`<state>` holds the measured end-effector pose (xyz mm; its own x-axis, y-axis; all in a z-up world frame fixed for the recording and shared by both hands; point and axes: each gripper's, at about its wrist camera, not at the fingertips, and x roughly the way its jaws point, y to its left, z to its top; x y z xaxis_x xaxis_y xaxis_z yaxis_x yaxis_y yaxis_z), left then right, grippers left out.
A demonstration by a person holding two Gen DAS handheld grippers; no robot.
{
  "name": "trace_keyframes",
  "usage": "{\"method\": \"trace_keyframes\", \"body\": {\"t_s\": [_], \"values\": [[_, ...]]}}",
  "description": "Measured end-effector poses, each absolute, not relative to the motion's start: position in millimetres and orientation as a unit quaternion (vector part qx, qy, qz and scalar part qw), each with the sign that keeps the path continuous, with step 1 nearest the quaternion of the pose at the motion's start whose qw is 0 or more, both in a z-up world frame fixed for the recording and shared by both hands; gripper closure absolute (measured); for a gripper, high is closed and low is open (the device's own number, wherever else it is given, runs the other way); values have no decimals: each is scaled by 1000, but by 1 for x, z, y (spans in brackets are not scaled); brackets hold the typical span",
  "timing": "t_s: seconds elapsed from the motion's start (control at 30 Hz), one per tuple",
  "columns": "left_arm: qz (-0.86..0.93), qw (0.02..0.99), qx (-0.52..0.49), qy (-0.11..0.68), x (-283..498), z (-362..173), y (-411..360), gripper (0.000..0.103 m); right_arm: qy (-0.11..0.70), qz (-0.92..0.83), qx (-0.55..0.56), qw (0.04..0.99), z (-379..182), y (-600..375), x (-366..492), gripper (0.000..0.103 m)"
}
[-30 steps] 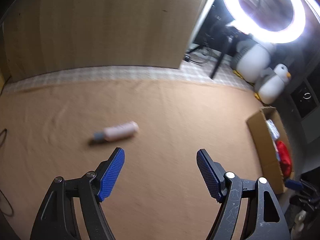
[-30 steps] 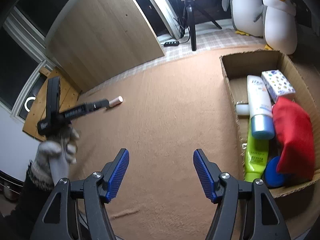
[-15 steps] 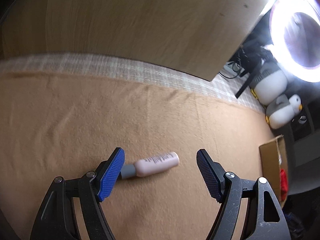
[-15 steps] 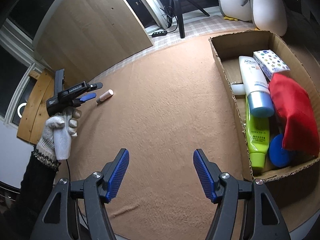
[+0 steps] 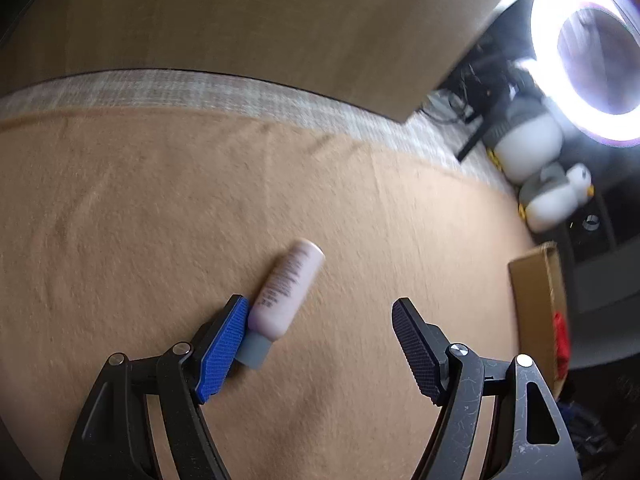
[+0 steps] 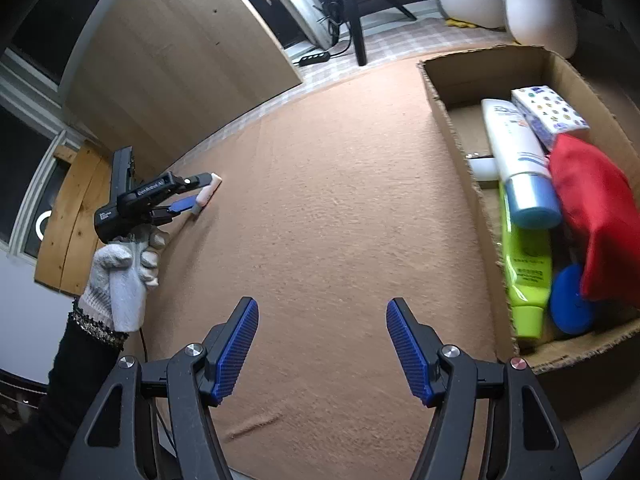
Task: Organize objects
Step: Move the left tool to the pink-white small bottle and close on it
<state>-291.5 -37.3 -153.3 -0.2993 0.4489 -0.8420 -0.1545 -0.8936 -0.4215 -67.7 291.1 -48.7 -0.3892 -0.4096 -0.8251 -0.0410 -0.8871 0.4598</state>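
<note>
Since a second ago, when the small pink bottle (image 5: 289,286) lay well ahead of my left gripper (image 5: 316,344), I have closed in: the bottle now sits between the spread fingers, its grey cap (image 5: 253,353) toward me and its side touching the left blue pad (image 5: 222,350). The bottle has also turned, from lying crosswise to pointing away from me at a slant. I judge this to be the last moment before a pinch; the fingers are open and grip nothing yet, and the off-centre contact could nudge the bottle aside as they close.

From the right wrist view, my gloved left hand (image 6: 124,276) holds its gripper low and nearly level at the far left of the tan cloth (image 6: 340,220), fingertips at the bottle.

Nearer the middle, my right gripper (image 6: 322,344) hovers above bare cloth with its fingers spread wide and empty.

At the right stands the cardboard box (image 6: 452,92), already holding a white tube (image 6: 510,140), a green tube (image 6: 526,276), a dotted packet (image 6: 550,114) and a red pouch (image 6: 592,216); the bottle likely belongs there.
</note>
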Motion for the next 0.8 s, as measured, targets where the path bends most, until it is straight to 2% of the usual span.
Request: {"method": "trace_keyframes", "body": {"t_s": [0.1, 0.17, 0.23, 0.37, 0.5, 0.6, 0.8], "values": [[819, 152, -550, -59, -281, -150, -24, 27, -206, -806, 542, 122, -49, 286, -72, 40], [825, 139, -547, -36, -279, -150, -23, 33, -205, -806, 542, 125, -50, 284, -74, 40], [829, 127, -545, -25, -278, -151, -20, 44, -203, -806, 541, 126, -50, 283, -75, 40], [833, 118, -540, -9, -279, -151, -15, 54, -193, -812, 537, 123, -46, 283, -73, 40], [835, 113, -538, 12, -282, -155, -8, 67, -163, -824, 531, 113, -40, 280, -69, 40], [838, 109, -534, 14, -285, -154, -12, 80, -160, -825, 530, 113, -38, 278, -65, 40], [838, 107, -535, 2, -280, -152, -12, 81, -148, -834, 521, 101, -33, 280, -55, 40]]}}
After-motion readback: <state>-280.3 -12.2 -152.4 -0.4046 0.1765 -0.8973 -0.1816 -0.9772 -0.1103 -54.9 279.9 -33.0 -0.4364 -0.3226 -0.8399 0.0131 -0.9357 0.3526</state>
